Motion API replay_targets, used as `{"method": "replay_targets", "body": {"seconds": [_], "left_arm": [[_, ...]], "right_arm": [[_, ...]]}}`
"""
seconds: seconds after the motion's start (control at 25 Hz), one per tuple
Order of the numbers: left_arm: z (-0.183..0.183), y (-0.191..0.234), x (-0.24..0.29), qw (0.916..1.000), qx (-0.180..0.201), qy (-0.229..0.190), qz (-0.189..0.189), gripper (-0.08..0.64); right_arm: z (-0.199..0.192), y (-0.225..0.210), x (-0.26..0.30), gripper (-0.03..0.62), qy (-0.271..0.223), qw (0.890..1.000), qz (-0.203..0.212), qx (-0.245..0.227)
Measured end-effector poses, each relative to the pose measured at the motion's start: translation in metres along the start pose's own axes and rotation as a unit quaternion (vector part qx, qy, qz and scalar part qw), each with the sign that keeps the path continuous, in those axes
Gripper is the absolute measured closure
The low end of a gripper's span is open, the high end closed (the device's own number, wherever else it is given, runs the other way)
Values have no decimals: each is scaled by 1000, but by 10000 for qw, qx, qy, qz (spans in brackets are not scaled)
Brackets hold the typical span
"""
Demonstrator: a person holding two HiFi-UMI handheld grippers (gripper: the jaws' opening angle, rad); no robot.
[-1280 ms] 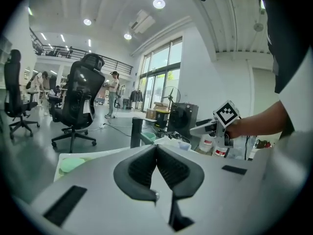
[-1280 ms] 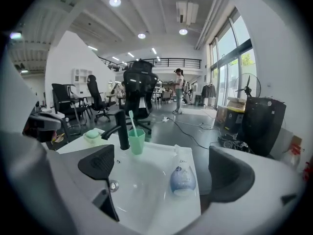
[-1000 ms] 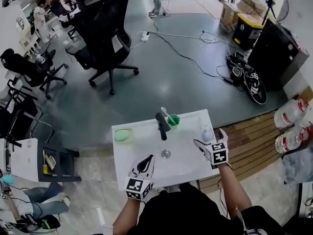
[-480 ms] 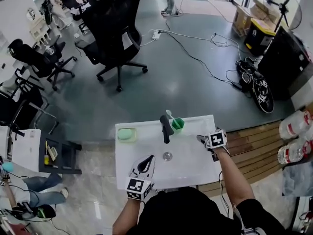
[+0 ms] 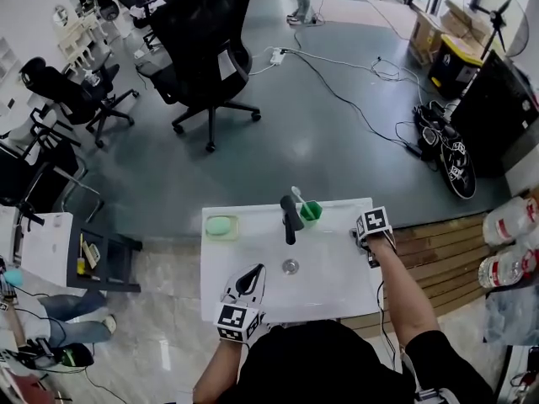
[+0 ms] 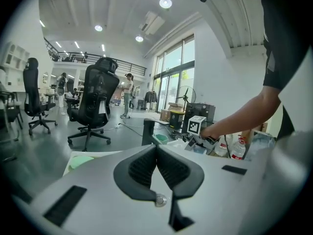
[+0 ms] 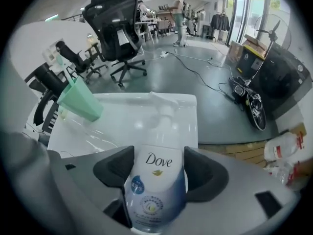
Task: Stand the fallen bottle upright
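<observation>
Sink (image 7: pixel 124 114): bottle (image 7: pixel 156 180) between closing right tongs (image 7: pixel 159 169)

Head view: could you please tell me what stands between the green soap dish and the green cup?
The black faucet stands between the soap dish and the cup, close to the cup; the head view shows it.

The bottle (image 7: pixel 155 185) is white shading to blue at its base with dark blue lettering, the cup (image 7: pixel 80 102) mint green, the faucet (image 5: pixel 290 219) black, the basin (image 5: pixel 337 268) white.
</observation>
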State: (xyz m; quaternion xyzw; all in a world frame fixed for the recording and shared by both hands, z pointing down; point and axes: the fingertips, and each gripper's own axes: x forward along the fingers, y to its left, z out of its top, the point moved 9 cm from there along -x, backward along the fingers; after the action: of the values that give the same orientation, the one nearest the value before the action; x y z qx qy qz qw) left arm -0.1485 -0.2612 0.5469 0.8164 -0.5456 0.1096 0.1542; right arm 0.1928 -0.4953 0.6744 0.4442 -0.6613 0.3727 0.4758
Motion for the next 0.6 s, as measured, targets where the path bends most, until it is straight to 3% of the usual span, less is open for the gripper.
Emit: {"method": "replay_targets", "body": {"seconds": [0.2,0.6], "left_arm": [[2,-1,-3,10000,-31,6,-16,543],[6,-4,-12,10000,2,-72,5,543]], "right_arm": [[2,1,-1,279,132,9999,-70,-73],[-6,0,-15,291,-498,9980,-37,-384]]}}
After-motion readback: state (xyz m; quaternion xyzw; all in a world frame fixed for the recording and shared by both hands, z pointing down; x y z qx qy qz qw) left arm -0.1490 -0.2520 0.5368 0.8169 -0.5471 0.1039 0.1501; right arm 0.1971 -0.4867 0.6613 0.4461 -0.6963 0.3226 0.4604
